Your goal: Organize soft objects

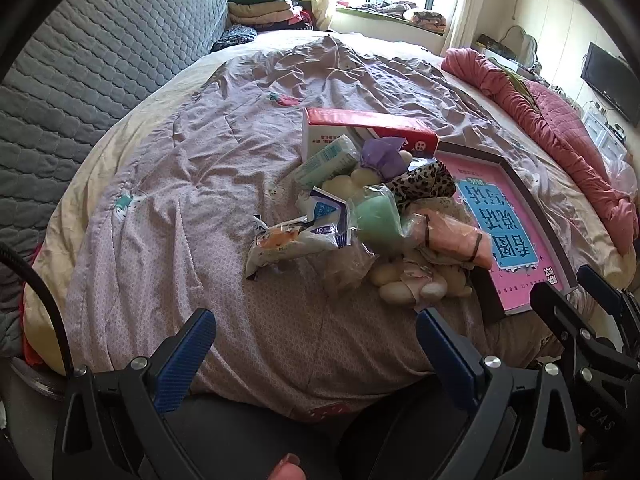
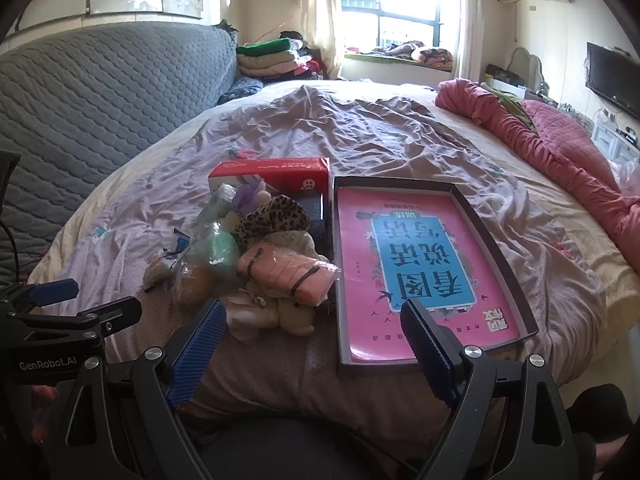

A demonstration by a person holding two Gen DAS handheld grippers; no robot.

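A heap of soft things lies on the bed: a pink bundle with dark bands (image 1: 456, 240) (image 2: 286, 274), a green pouch (image 1: 378, 220) (image 2: 218, 250), a leopard-print cloth (image 1: 424, 184) (image 2: 276, 216), a cream plush toy (image 1: 412, 280) (image 2: 276, 316) and white snack packets (image 1: 292, 240). Right of the heap sits a shallow dark box (image 2: 496, 248) (image 1: 520, 184) holding a pink and blue book (image 2: 412, 272). My left gripper (image 1: 316, 332) hovers open near the heap's front, nothing between its fingers. My right gripper (image 2: 316, 328) is open too, over the gap between plush toy and box.
A red and white carton (image 1: 360, 128) (image 2: 276, 172) lies behind the heap. A pink quilt (image 2: 560, 160) runs along the bed's right side, a grey padded headboard (image 1: 80, 80) along the left. Folded clothes (image 2: 272, 60) are stacked at the far corner.
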